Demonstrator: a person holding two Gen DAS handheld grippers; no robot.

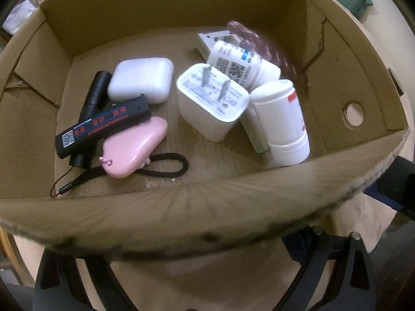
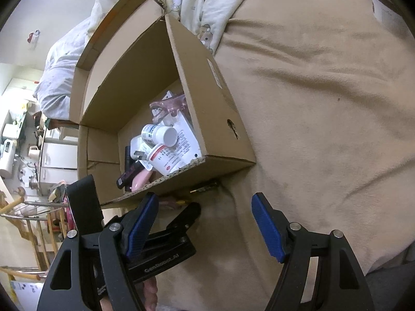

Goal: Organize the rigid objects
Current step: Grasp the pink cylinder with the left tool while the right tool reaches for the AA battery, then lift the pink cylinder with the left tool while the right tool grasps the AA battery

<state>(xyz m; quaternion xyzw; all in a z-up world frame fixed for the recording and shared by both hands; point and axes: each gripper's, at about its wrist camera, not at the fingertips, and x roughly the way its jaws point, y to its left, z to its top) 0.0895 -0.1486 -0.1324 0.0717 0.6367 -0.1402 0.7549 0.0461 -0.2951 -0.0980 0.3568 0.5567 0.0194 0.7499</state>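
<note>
An open cardboard box (image 1: 181,5) lies on a tan bed cover. Inside it are a white plug charger (image 1: 210,103), a white case (image 1: 141,79), a black flashlight (image 1: 94,93), a black bar with red lettering (image 1: 103,127), a pink case (image 1: 135,150), a white stick tube (image 1: 282,124), a white pill bottle (image 1: 233,62) and a pinkish clip (image 1: 259,46). My left gripper (image 1: 186,259) hangs outside the near wall, which hides its fingertips. Its jaws are wide apart with nothing between them. My right gripper (image 2: 206,225) is open over the cover, beside the box (image 2: 223,98).
The tan cover (image 2: 324,103) spreads to the right of the box. Pale bear-print bedding (image 2: 197,0) is bunched behind it. A small dark and gold thing (image 2: 205,188) pokes out under the box's near edge. Furniture and shelves stand at the far left.
</note>
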